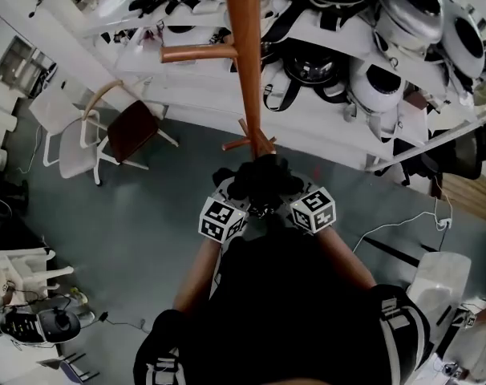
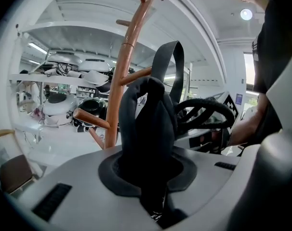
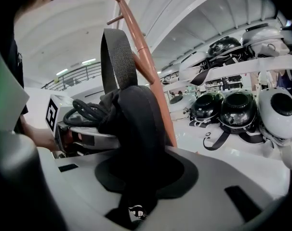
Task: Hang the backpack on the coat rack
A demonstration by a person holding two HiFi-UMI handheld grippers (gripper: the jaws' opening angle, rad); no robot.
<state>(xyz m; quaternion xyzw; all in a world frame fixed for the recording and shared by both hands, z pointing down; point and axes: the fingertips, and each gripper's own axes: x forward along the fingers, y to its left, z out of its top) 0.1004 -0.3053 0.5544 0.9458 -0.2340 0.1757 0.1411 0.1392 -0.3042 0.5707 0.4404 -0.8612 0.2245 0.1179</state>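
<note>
One black backpack (image 1: 259,179), two grippers: left gripper (image 1: 233,199) and right gripper (image 1: 301,197), side by side, each clamped on its fabric. They hold it just before the single wooden coat rack (image 1: 247,62), with the lower pegs (image 1: 245,141) right ahead. One webbing loop (image 3: 118,57) stands upright. Behind are white shelves (image 1: 323,131) with several helmets (image 1: 379,87); two chairs (image 1: 131,127) stand at left.

Bright, even light fills my room; a round ceiling lamp (image 2: 245,14) flares white, and the white shelves (image 1: 315,131) nearly blow out. My black backpack (image 2: 151,129) reads as one detailless mass. Both gripper views bow strongly, corners vignetted dark.
</note>
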